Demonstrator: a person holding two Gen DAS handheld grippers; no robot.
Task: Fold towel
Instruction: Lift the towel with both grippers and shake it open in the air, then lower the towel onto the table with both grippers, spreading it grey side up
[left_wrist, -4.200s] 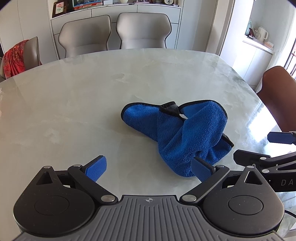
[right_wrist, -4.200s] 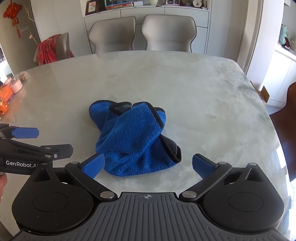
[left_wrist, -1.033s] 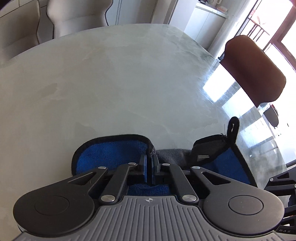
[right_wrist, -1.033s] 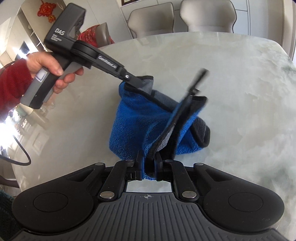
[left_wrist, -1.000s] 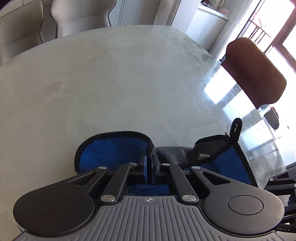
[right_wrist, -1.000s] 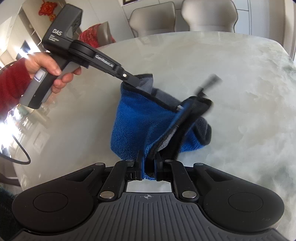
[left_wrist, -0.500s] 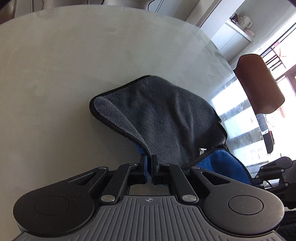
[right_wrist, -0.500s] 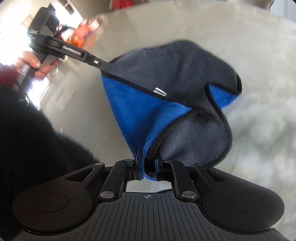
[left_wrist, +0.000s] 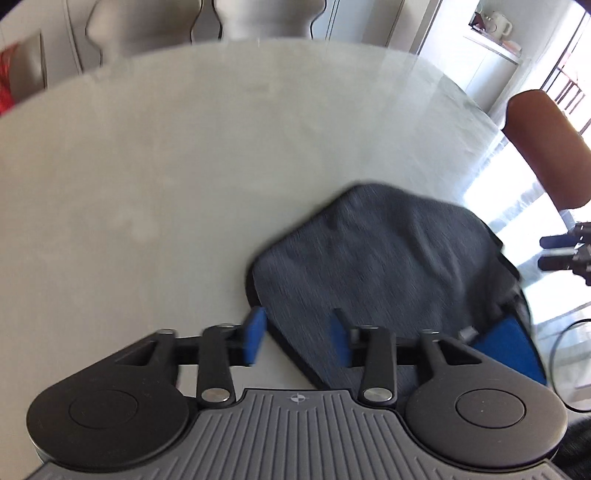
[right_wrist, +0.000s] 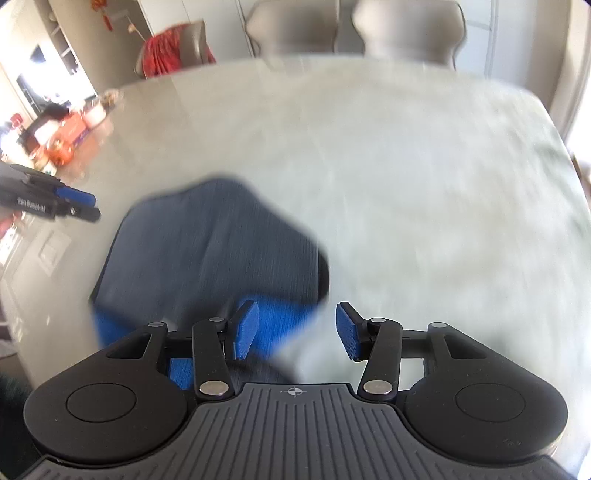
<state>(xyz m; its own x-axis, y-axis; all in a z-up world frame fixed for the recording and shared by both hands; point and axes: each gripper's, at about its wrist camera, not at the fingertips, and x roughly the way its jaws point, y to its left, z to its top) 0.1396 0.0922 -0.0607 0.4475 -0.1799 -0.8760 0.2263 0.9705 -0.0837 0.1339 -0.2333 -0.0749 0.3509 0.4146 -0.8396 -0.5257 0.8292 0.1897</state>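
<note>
On the table (left_wrist: 155, 155), towel (left_wrist: 384, 266) spread grey side up

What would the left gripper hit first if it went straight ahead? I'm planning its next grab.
Probably the towel: its grey edge lies just ahead of the open left gripper, on the table. Blur makes height unclear.

Bright daylight, window glare blown out at right, heavy motion blur, fisheye-bent edges, dark corners
</note>
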